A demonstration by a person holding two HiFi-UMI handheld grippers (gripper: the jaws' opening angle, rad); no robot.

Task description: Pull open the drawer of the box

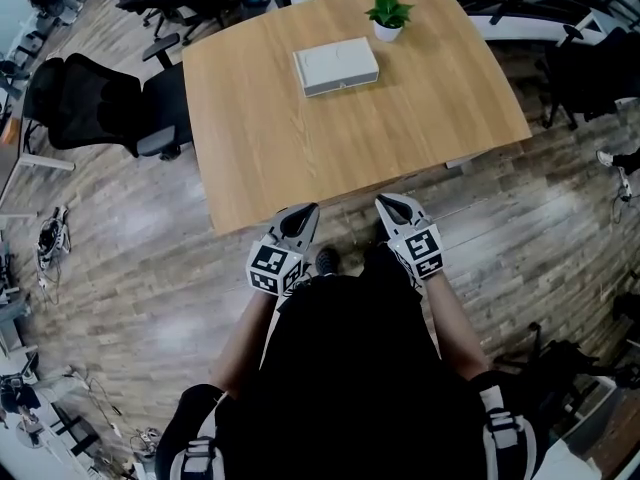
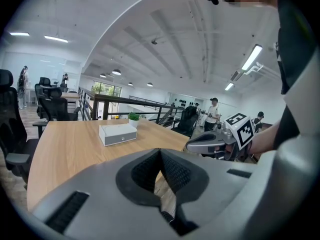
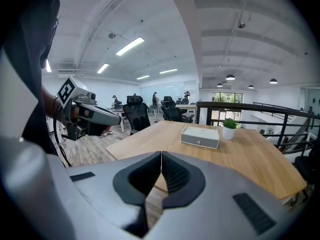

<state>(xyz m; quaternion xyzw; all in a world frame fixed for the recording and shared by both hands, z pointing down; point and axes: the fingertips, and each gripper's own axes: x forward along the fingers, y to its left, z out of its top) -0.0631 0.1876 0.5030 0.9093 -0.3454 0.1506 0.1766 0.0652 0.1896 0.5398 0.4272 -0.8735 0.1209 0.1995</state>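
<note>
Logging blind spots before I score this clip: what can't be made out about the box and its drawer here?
1. Drawer pull: only a dot in the right gripper view, so its shape is too small to tell. It is also too small in the head view.
2. Rear of the box: it faces away in both gripper views and is foreshortened from above.
3. Legs of the table: hidden under the top in the head view.

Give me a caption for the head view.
Both shut, left gripper and right gripper hover at the table edge; box and plant beyond.
</note>
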